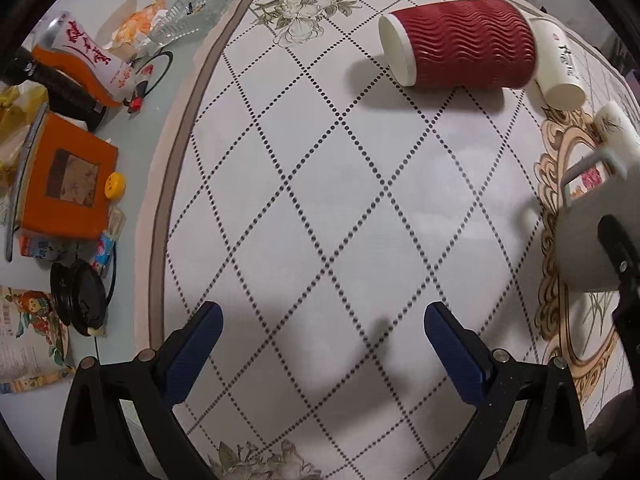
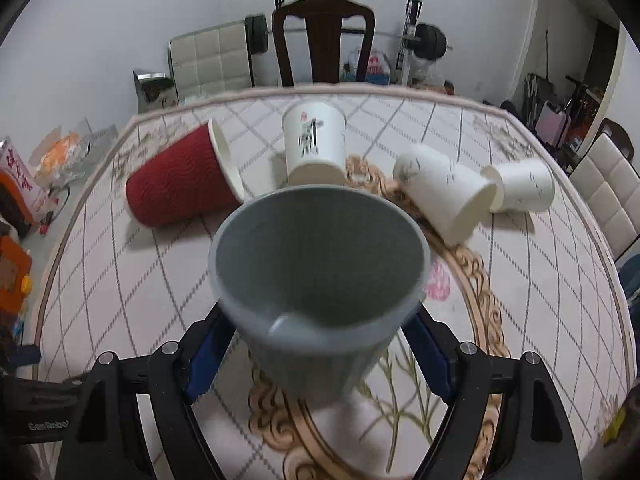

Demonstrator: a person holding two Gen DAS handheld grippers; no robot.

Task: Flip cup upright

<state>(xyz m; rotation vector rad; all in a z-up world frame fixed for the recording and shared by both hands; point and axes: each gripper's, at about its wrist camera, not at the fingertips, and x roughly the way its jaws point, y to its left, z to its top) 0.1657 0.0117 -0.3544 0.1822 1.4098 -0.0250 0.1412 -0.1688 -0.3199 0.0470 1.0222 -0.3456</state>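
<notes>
A: Right gripper (image 2: 320, 344) first. Blue pads (image 2: 208, 350) clamped on either side of the grey cup (image 2: 320, 280), low on its body. Mouth faces up toward the wrist camera; base seems just above or barely on the tablecloth (image 2: 120, 280), can't tell which. The cup looks blurred.

B: And the left gripper (image 1: 322, 344)?

A: Fingers spread wide, nothing between them, hovering over bare cloth. From its view the grey cup (image 1: 592, 240) sits at the far right edge.

B: Surroundings?

A: Red ripple cup (image 2: 180, 184) on its side to the left. Beyond it, a printed white paper cup (image 2: 314, 148) resting mouth-down. To the right, two more white paper cups (image 2: 444, 196) lying over, touching each other.

B: Risks?

A: My guess: the grip is low and the cup is wide at the top, so letting go while it is tilted could tip it back over. Swinging right might knock the fallen white cups; they would roll easily.
</notes>
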